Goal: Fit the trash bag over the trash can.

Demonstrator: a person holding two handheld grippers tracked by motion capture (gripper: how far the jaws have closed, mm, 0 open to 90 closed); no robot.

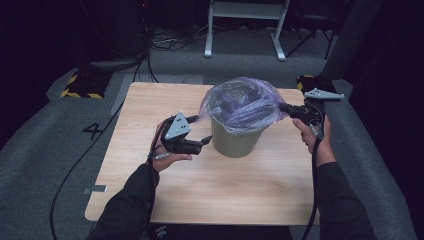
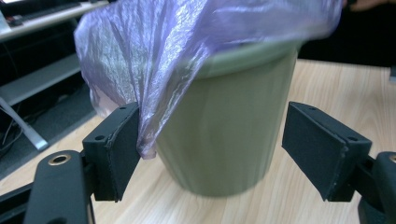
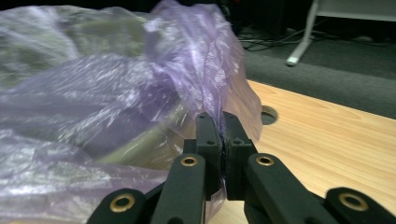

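Dim lab: grey carpet point(image 1: 45, 130), taped floor marker point(image 1: 80, 86), loose cables point(image 1: 172, 42).

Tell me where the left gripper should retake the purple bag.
Take the loose hanging edge of the purple bag beside the left gripper, whose jaws stand open. Come in level from the bin's side: that flap hangs free of the wall, thin enough to pinch.

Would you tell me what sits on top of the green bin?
A purple plastic bag is draped over the green bin, covering its mouth; the right gripper pinches its edge. The bin's inside is hidden.
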